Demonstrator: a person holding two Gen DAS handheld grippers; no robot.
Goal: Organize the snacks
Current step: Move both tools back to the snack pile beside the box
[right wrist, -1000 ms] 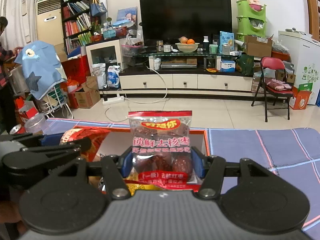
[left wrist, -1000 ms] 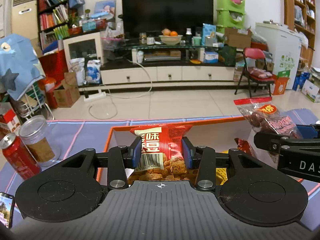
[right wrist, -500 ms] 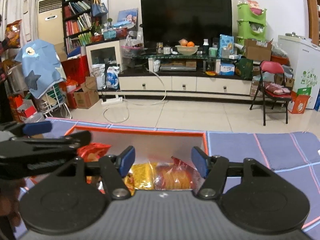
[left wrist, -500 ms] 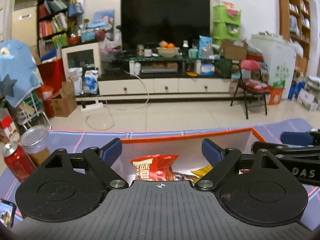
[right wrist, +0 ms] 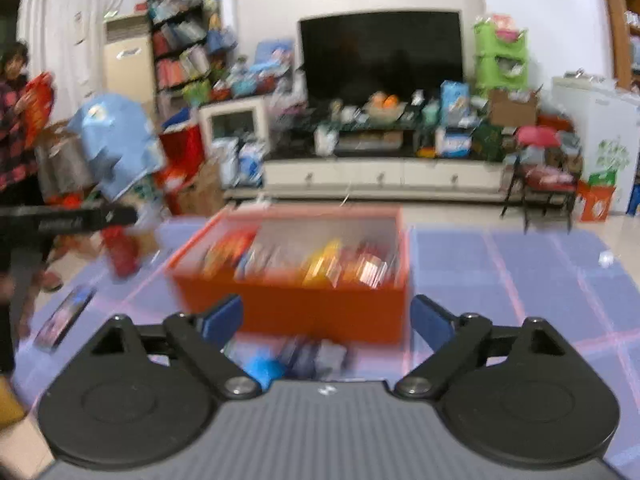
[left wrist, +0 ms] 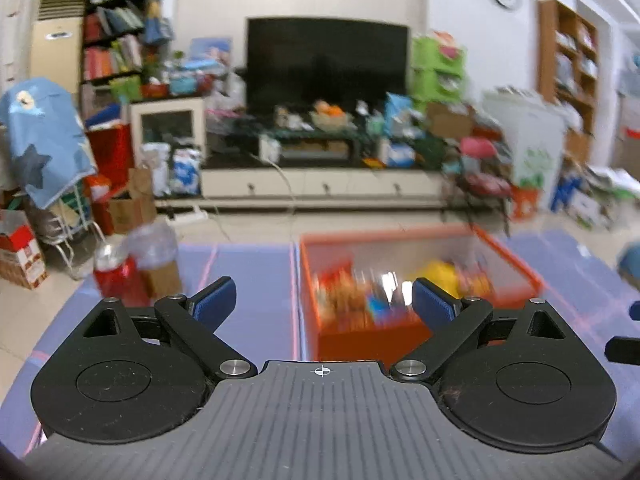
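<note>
An orange box (left wrist: 372, 336) stands on a blue checked tablecloth and holds several snack packets (left wrist: 348, 296), blurred by motion. It also shows in the right wrist view (right wrist: 320, 312), with red and yellow packets (right wrist: 324, 264) inside. My left gripper (left wrist: 323, 300) is open and empty, in front of the box's near left corner. My right gripper (right wrist: 326, 320) is open and empty, just in front of the box's near wall. Some blue packets (right wrist: 288, 360) lie on the cloth below the right gripper.
A red can (left wrist: 116, 276) and a clear jar (left wrist: 158, 256) stand left of the box. A phone (right wrist: 64, 316) lies on the cloth at the left. The left gripper's arm (right wrist: 68, 220) reaches in from the left. A person (right wrist: 16, 128) stands far left.
Both grippers let go of their snack packets into the box, opened wide, then pulled back and up from the box. The views are now motion-blurred.
</note>
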